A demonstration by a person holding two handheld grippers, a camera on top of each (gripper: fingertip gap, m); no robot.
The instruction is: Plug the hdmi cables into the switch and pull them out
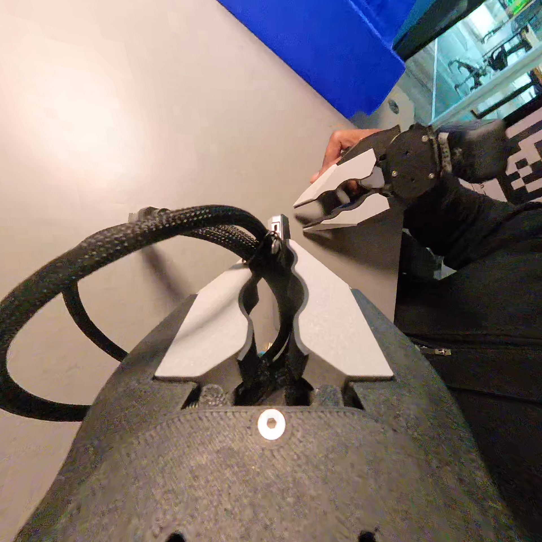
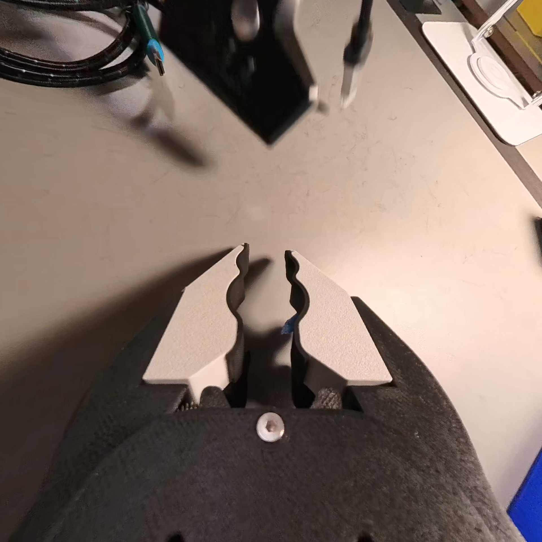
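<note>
While pinched in the left gripper, the black braided HDMI cable looks stiff, springy, light; grip at the plug. Right gripper: jaws spread, empty.

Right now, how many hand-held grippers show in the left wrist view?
2. The left hand-held gripper fills the foreground, shut on the black braided cable. The right hand-held gripper is at upper right, empty, with its tips slightly apart. None looks hidden.
</note>
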